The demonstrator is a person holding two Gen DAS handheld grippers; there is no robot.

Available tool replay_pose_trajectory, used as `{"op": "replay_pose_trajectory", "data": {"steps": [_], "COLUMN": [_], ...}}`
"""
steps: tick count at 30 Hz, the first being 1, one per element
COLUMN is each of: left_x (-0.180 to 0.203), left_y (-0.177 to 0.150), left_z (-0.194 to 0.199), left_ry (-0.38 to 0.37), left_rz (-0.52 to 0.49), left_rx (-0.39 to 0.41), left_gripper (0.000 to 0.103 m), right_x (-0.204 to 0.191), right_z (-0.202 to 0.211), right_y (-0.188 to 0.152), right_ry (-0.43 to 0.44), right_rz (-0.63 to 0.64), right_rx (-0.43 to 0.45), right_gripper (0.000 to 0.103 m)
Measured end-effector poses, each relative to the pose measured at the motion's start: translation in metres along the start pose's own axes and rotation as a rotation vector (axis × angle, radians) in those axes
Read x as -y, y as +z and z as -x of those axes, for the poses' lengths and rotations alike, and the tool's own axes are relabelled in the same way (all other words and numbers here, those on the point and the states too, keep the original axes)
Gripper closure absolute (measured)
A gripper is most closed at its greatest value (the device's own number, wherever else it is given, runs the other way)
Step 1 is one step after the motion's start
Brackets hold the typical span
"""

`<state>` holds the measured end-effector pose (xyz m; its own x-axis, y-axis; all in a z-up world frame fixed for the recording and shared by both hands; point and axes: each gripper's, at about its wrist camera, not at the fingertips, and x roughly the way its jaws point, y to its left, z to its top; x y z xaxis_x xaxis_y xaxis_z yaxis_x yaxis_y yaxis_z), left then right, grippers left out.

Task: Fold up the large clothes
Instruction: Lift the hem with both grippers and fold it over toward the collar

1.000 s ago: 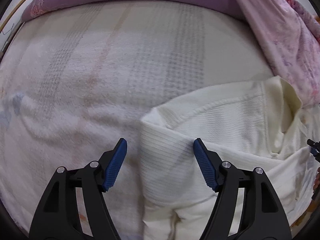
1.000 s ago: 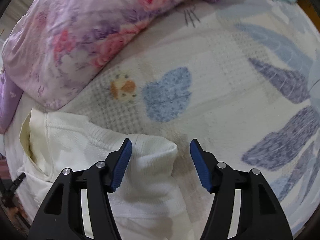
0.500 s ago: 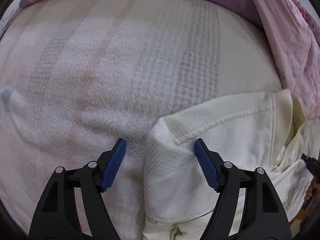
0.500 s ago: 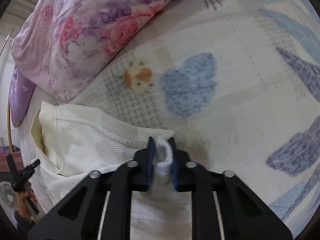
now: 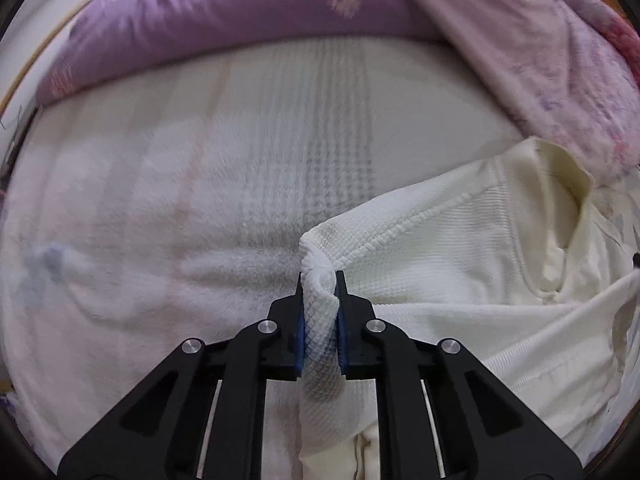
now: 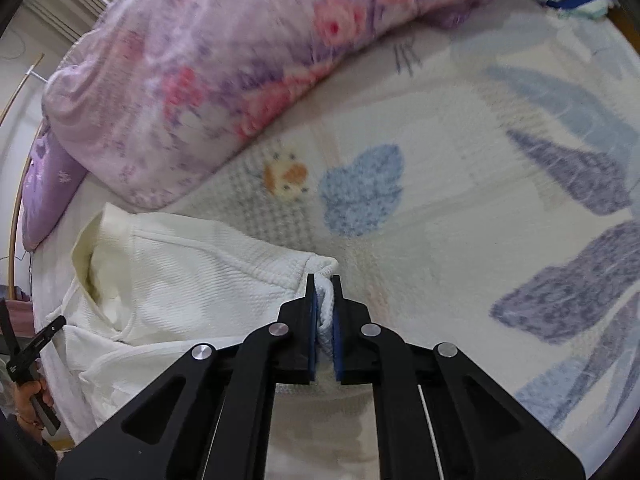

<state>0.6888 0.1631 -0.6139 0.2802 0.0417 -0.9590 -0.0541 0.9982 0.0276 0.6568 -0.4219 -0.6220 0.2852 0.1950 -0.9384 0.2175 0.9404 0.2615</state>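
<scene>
Cream waffle-knit fabric was what both tools held: the garment point(image 5: 460, 264) lay spread on the bed blanket point(image 5: 180, 220), just below the bedding at the head of the bed. At the far left of the left wrist view, a purple pillow point(image 5: 240, 24) ran along the top edge, with the pale fleecy blanket beneath it. Further right, the left gripper point(image 5: 319, 300) was clamped tight on one bunched corner of the garment, fabric bulging between its blue pads. In the right wrist view, the garment's open neckline point(image 6: 90, 256) sat at the left beside a floral pink quilt point(image 6: 224, 64). The right gripper point(image 6: 323, 308) was pinched on the opposite corner, over the blanket's blue leaf print point(image 6: 360, 196).
</scene>
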Motion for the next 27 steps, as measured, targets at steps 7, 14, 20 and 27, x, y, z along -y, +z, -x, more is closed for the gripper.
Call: {"op": "replay_pose_trajectory", "data": {"steps": [7,14,20,27], "left_x": [0.004,0.016,0.014,0.015], "left_y": [-0.030,-0.055,-0.075,-0.116], "left_z": [0.039,0.086,0.107,0.137], "left_ry": [-0.024,-0.026,-0.032,-0.016], "left_rz": [0.014,0.019,0.043,0.033], "left_rx": [0.044,0.099,0.123,0.163], "left_gripper": [0.093,0.093,0.093,0.093], "right_x": [-0.005,-0.016,-0.015,-0.017], "right_z": [0.040,0.068,0.090,0.124], "right_y": [-0.022,-0.038,-0.057,-0.087], "right_ry": [0.039,0.063,0.071,0.068], "right_rz": [-0.015,-0.003,-0.008,0.037], "right_rx": [0.056,0.086,0.110,0.153], "right_gripper": [0.098,0.098,0.098,0.098]}}
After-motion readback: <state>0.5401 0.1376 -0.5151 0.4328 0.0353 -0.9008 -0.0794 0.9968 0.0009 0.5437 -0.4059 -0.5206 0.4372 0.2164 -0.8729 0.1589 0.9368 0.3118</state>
